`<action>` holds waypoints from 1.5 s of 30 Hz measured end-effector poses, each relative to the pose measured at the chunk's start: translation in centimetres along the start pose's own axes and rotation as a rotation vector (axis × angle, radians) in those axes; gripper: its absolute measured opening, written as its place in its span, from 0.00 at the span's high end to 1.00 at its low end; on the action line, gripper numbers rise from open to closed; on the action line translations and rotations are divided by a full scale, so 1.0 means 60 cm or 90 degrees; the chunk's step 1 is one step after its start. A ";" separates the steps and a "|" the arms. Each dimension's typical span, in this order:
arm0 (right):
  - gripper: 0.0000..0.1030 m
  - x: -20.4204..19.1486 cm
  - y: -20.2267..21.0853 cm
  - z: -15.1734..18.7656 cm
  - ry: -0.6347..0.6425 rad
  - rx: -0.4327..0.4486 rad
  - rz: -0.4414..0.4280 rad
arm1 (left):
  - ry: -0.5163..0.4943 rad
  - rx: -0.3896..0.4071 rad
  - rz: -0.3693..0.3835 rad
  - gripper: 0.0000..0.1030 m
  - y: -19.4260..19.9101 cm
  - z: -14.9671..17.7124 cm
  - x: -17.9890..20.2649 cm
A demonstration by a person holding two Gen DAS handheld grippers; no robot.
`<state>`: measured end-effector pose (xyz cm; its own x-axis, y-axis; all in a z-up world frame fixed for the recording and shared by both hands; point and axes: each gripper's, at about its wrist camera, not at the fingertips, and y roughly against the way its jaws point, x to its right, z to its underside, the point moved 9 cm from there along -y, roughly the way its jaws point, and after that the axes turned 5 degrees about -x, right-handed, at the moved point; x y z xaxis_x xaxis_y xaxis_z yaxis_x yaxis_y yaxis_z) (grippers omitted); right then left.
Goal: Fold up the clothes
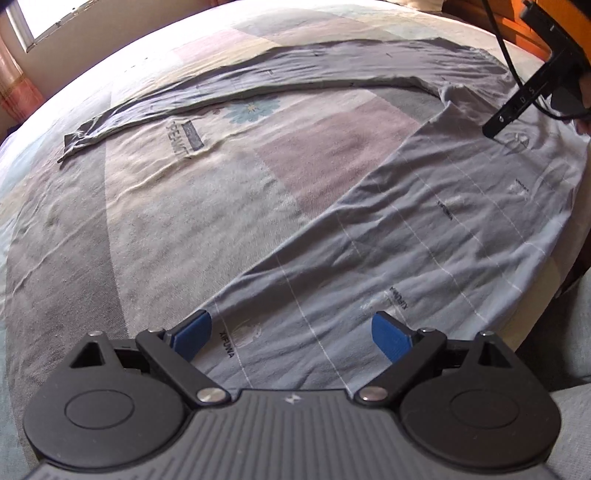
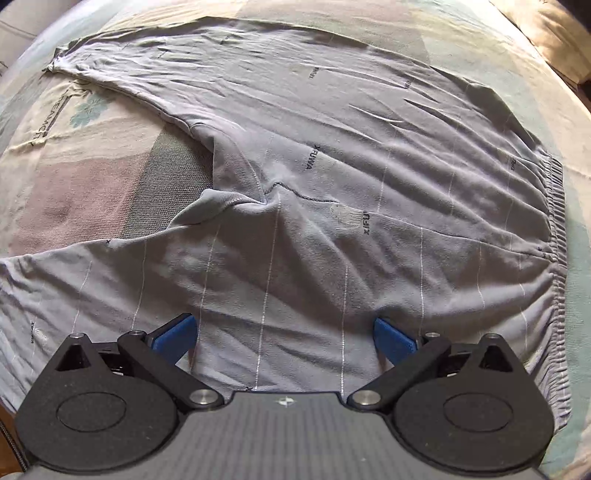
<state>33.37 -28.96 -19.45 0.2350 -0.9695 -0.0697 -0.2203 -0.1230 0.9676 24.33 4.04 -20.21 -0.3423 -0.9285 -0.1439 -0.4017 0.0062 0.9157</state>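
Observation:
Grey long pants with thin white stripes lie flat on the bed. In the left wrist view the near leg (image 1: 424, 229) runs from the lower middle up to the right, and the far leg (image 1: 295, 70) stretches across the back. My left gripper (image 1: 291, 321) is open just above the near leg's hem end, blue pads wide apart with nothing between them. In the right wrist view the pants (image 2: 332, 129) fill the frame, with the crotch seam (image 2: 269, 199) at centre and the elastic waistband (image 2: 554, 206) at the right. My right gripper (image 2: 284, 321) hovers open over the near leg's upper part.
A pastel patchwork bedsheet (image 1: 184, 221) covers the bed and is wrinkled at the left. A window (image 1: 29, 22) is at the far left, a wooden headboard (image 1: 517, 33) at the back right, and a pillow (image 2: 546, 29) at the top right. The bed's edge (image 1: 554, 295) drops off at the right.

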 end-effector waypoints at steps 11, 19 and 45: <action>0.00 0.046 0.013 0.040 -0.002 0.013 0.043 | 0.007 -0.090 0.032 0.10 -0.014 -0.018 -0.015; 0.00 0.081 0.010 0.038 -0.057 0.003 0.059 | -0.055 -0.053 0.053 0.10 -0.012 -0.149 -0.003; 0.00 0.084 0.009 0.042 -0.084 0.044 0.036 | -0.310 0.056 0.173 0.09 -0.187 -0.594 0.378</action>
<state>32.07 -34.45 -19.89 0.0953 -0.9941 -0.0509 -0.2959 -0.0771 0.9521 51.32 -30.34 -20.37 -0.7880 -0.6101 -0.0827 -0.3066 0.2722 0.9121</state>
